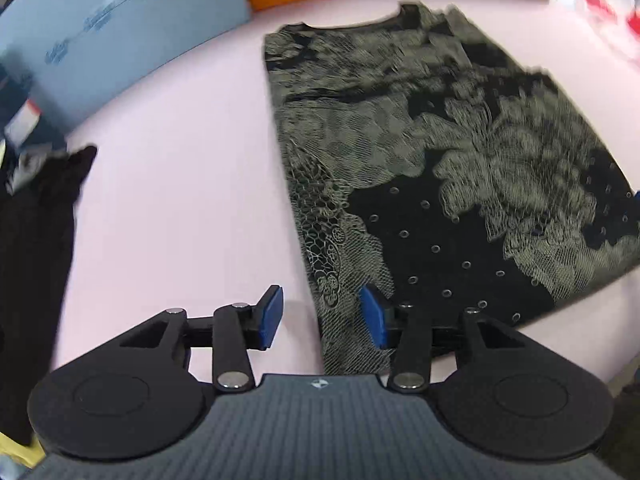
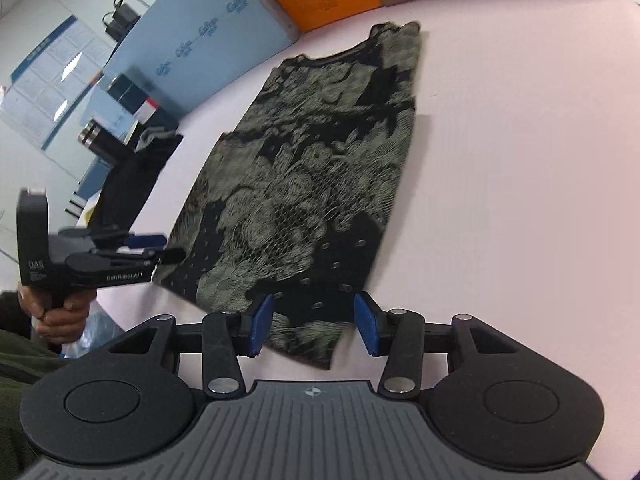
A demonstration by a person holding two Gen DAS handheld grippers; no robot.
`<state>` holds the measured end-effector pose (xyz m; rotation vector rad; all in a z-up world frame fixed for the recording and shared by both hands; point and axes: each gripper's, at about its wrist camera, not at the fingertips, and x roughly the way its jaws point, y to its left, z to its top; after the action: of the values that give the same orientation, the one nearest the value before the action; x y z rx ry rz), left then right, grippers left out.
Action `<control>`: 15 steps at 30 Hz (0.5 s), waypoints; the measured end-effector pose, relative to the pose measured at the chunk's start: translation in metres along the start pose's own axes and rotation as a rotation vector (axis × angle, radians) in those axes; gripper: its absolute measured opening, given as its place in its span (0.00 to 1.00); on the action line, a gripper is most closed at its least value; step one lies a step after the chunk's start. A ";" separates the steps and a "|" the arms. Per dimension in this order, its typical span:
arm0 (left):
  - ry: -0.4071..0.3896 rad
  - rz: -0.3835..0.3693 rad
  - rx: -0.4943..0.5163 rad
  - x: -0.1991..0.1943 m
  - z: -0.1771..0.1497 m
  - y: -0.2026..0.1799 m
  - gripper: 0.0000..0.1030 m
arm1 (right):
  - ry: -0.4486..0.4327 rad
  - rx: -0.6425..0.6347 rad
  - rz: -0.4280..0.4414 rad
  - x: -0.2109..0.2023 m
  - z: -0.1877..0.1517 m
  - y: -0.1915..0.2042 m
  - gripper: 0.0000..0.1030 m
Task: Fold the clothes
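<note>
black garment: cut off at left edge | patterned shirt: far collar blurred, right corner cropped

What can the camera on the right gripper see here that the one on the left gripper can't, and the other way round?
Only the right wrist view shows the left gripper from outside, the hand holding it, and a dark flask beyond the table. Only the left wrist view shows red and white clutter at the far right. Both show the patterned shirt lying flat on the pink table, the black garment beside it, the blue board, and open blue-padded fingers.
</note>
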<state>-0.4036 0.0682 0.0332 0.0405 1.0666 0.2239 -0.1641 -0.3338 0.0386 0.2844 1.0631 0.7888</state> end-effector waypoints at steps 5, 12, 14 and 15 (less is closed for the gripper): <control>-0.040 -0.034 -0.073 -0.013 -0.002 0.028 0.53 | -0.054 0.050 0.007 -0.013 0.008 -0.017 0.74; -0.043 -0.143 -0.146 -0.019 -0.010 0.043 0.69 | 0.116 0.122 0.141 0.006 -0.001 -0.024 0.81; -0.012 -0.144 -0.158 -0.012 -0.012 0.040 0.69 | 0.105 0.086 0.146 0.010 -0.008 -0.018 0.93; 0.000 -0.147 -0.162 -0.009 -0.013 0.038 0.69 | 0.096 0.068 0.150 0.012 -0.012 -0.014 0.96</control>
<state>-0.4252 0.1024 0.0398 -0.1831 1.0437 0.1761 -0.1652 -0.3368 0.0173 0.3907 1.1704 0.9095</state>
